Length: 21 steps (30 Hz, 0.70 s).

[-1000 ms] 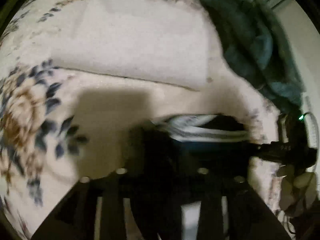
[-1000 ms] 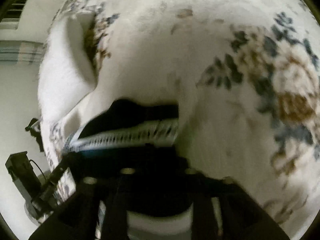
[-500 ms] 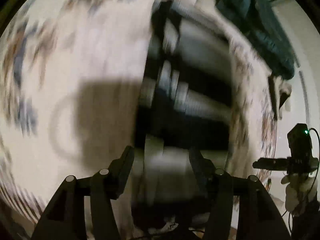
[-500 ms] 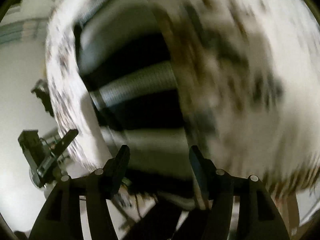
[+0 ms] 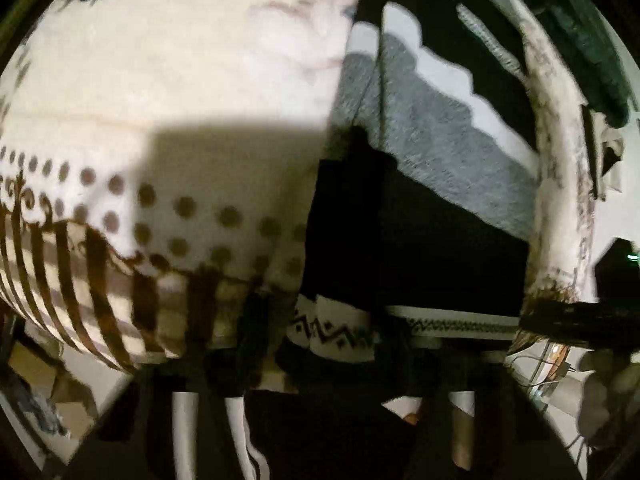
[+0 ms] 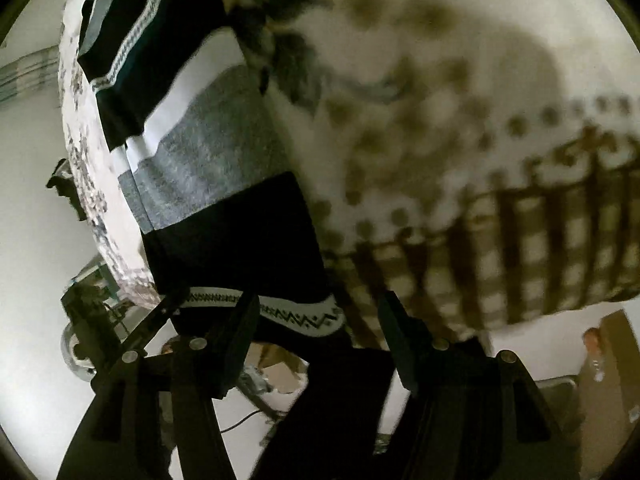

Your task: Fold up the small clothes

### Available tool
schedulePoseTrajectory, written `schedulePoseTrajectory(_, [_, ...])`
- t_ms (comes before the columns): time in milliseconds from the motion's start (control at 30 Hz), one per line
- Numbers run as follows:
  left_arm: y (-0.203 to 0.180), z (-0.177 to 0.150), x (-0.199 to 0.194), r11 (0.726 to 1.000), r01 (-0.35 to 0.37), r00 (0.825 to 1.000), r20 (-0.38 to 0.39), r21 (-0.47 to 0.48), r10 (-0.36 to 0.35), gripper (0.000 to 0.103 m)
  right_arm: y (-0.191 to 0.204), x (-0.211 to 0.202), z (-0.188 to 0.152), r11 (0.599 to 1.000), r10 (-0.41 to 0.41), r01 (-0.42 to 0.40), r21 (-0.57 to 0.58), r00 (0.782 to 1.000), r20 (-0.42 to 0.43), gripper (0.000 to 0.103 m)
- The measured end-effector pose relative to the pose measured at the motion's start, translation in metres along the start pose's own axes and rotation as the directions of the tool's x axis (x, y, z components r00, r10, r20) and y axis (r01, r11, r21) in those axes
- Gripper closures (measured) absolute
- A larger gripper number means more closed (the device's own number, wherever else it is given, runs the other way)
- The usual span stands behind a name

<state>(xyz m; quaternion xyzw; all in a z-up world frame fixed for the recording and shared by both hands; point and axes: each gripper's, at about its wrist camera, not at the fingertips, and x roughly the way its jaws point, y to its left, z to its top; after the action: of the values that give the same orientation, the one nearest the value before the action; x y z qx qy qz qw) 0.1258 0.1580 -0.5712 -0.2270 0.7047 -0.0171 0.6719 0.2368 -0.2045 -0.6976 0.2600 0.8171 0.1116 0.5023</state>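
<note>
A knitted garment in black, grey and white bands with a zigzag-patterned hem [image 5: 432,184] lies flat on a cream blanket with brown dots and brown stripes [image 5: 168,92], running along the blanket's right edge in the left wrist view. In the right wrist view the same garment [image 6: 216,184] extends from the upper left toward the lower centre, with its patterned hem nearest the camera at the blanket's [image 6: 460,128] lower border. The right tool [image 6: 316,332] has its two black fingers standing apart; the hem sits just above and between them, and no pad presses on the cloth. The left tool [image 5: 332,364] is dark and blurred at the lower frame edge beside the hem; its jaws have just been closing and now stand nearly together, and whether cloth is pinched between them cannot be told.
</note>
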Motion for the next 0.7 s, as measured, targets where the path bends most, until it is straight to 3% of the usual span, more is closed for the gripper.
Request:
schedulePoseTrajectory(67, [0.003, -0.005, -0.002, 1.0, 0.013, 1.0, 0.013, 0.009, -0.013, 0.095, 0.001, 0.016, 0.0, 0.999, 0.048, -0.048, 0.012, 0.999, -0.017, 0.041])
schedulePoseTrajectory(100, [0.008, -0.007, -0.001, 1.0, 0.008, 1.0, 0.015, 0.011, -0.008, 0.095, 0.006, 0.026, -0.003, 0.999, 0.041, -0.041, 0.005, 0.999, -0.014, 0.067])
schedulePoseTrajectory(133, [0.011, -0.007, -0.002, 1.0, 0.002, 1.0, 0.017, 0.01, -0.003, 0.095, 0.013, 0.039, -0.003, 1.0, -0.015, 0.015, -0.003, 0.999, -0.032, 0.084])
schedulePoseTrajectory(233, [0.019, -0.012, -0.013, 1.0, 0.007, 1.0, 0.003, -0.01, -0.007, 0.09, 0.018, 0.044, -0.008, 0.999, -0.038, 0.037, -0.011, 0.999, -0.038, 0.084])
schedulePoseTrajectory(300, [0.014, -0.007, -0.024, 1.0, -0.017, 1.0, -0.005, -0.016, 0.017, 0.08, 0.024, 0.034, -0.008, 0.999, -0.022, 0.021, -0.024, 0.999, -0.038, 0.081])
schedulePoseTrajectory(367, [-0.001, -0.002, -0.038, 1.0, -0.023, 0.999, 0.044, -0.004, 0.024, 0.075, 0.029, 0.019, -0.006, 0.999, -0.017, 0.017, -0.031, 1.0, -0.013, 0.07])
schedulePoseTrajectory(400, [-0.005, 0.004, -0.046, 1.0, -0.004, 0.997, 0.079, 0.004, 0.003, 0.075, 0.034, 0.008, -0.003, 0.999, -0.013, 0.014, -0.038, 1.0, 0.019, 0.057])
schedulePoseTrajectory(433, [-0.01, 0.016, -0.052, 1.0, 0.019, 0.993, 0.114, 0.01, -0.02, 0.068, 0.034, -0.002, -0.001, 0.999, -0.006, 0.008, -0.042, 0.999, 0.046, 0.052])
schedulePoseTrajectory(467, [-0.015, 0.032, -0.055, 0.999, 0.035, 0.988, 0.15, 0.016, -0.037, 0.059, 0.033, -0.013, 0.003, 0.999, 0.002, 0.001, -0.043, 0.997, 0.073, 0.052])
schedulePoseTrajectory(500, [-0.017, 0.042, -0.056, 0.999, 0.038, 0.985, 0.17, 0.018, -0.04, 0.057, 0.035, -0.017, 0.008, 0.999, 0.006, -0.002, -0.041, 0.996, 0.088, 0.052])
schedulePoseTrajectory(567, [-0.022, 0.075, -0.048, 0.998, 0.064, 0.974, 0.216, 0.013, -0.066, 0.056, 0.037, -0.024, 0.022, 1.0, 0.004, -0.002, -0.021, 0.994, 0.113, 0.052])
schedulePoseTrajectory(700, [-0.031, 0.132, -0.018, 0.994, 0.1, 0.967, 0.232, 0.044, -0.108, 0.059, 0.039, -0.02, 0.054, 1.0, -0.016, 0.015, 0.009, 0.988, 0.153, 0.052])
